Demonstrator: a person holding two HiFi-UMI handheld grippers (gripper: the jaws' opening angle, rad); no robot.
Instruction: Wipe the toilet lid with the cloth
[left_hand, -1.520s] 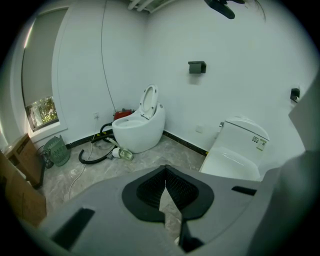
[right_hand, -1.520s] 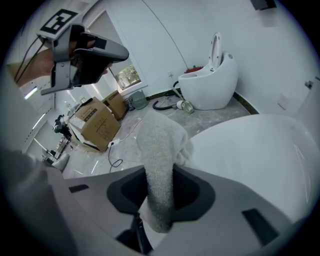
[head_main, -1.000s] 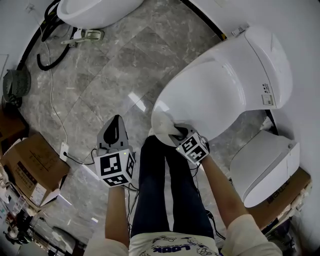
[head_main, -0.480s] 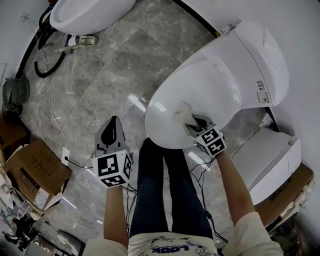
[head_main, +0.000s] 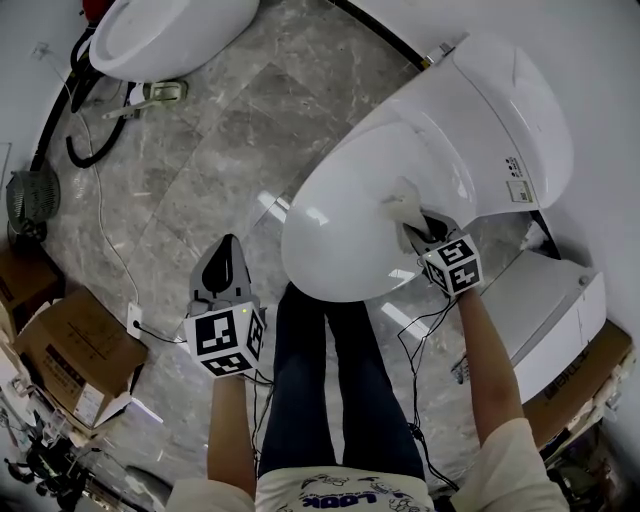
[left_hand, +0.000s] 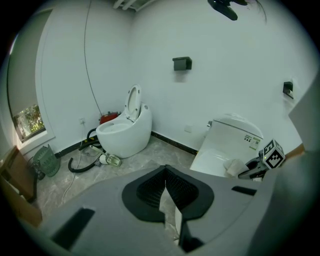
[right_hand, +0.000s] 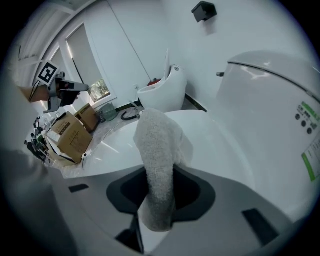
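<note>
My right hand-held gripper (head_main: 418, 228) pinches the cloth (head_main: 400, 204) on the toilet lid (head_main: 340, 220) near its hinge, my left hand-held gripper (head_main: 228, 250) pressed together, empty, off the lid's front; I judge hard dragging could tug the cloth free.

The grey left gripper (left_hand: 165, 172) has its jaws together, empty; beyond it, a crumpled white cloth (left_hand: 233, 167) rests on the glossy white toilet lid (left_hand: 212, 157).

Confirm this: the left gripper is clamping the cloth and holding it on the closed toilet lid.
Wrong gripper: the right gripper is clamping the cloth and holding it on the closed toilet lid, as the right gripper view shows. The left gripper is shut, empty.
</note>
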